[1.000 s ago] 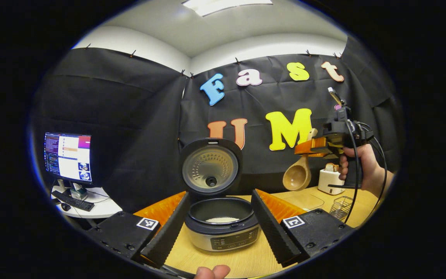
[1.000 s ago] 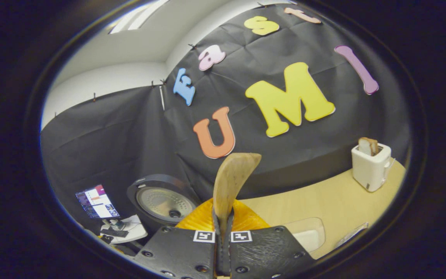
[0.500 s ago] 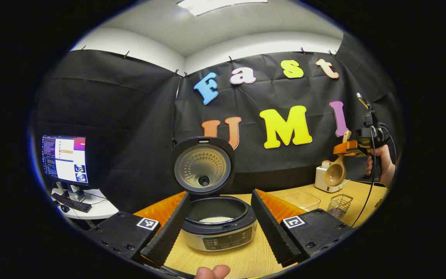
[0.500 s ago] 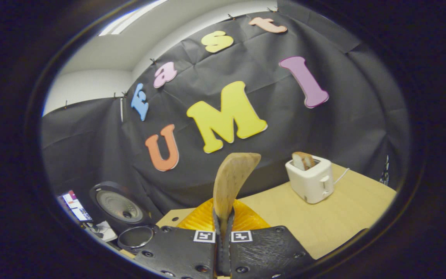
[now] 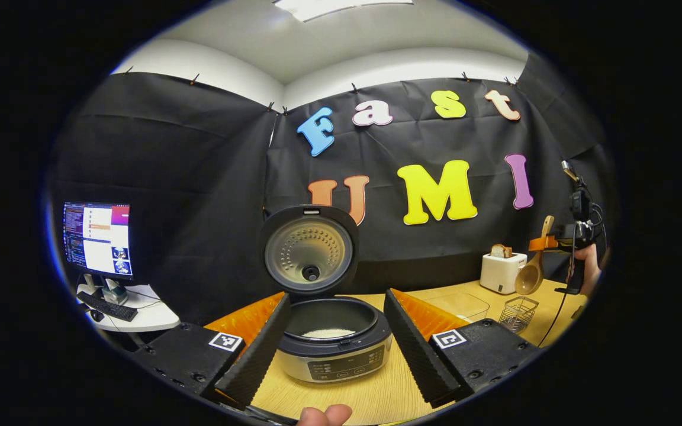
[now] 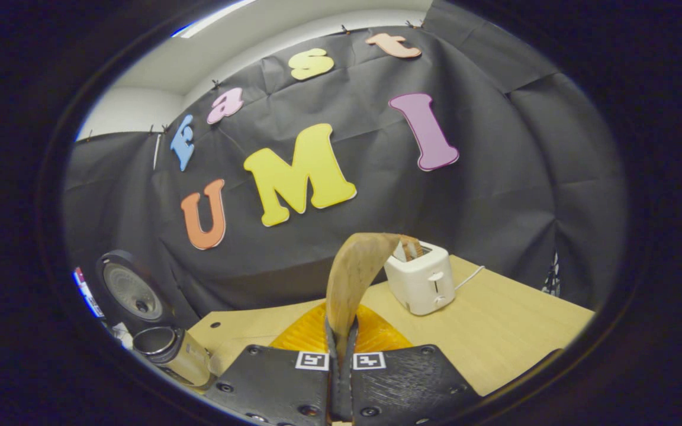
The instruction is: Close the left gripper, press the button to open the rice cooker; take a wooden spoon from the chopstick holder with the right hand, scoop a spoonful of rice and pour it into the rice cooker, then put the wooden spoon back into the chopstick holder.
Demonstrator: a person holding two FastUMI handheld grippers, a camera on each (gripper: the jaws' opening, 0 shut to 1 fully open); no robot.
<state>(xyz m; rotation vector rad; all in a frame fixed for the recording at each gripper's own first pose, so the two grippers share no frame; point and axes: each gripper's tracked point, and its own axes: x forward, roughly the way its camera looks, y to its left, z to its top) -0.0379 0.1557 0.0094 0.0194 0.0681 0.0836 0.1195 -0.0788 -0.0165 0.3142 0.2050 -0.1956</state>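
Note:
The rice cooker (image 5: 332, 355) stands open on the wooden table, lid (image 5: 308, 248) upright, white rice (image 5: 328, 333) in its pot. My left gripper (image 5: 337, 297) is open, one finger on each side of the cooker, holding nothing. Far right, my right gripper (image 5: 545, 242) is shut on the wooden spoon (image 5: 530, 277), whose bowl hangs just above the wire chopstick holder (image 5: 517, 313). In the right gripper view the spoon's handle (image 6: 353, 278) rises from between the shut fingers of the right gripper (image 6: 341, 331). The cooker (image 6: 169, 352) sits low at the left there.
A white toaster (image 5: 501, 271) with bread stands at the back right, close behind the spoon; it is just right of the handle (image 6: 421, 281). A clear plastic container (image 5: 459, 305) lies between cooker and holder. A monitor (image 5: 97, 239) sits on a side desk at the left.
My right gripper has carried the spoon rightward and down, away from the cooker, to above the wire holder. The left gripper has stayed open and nearly still.

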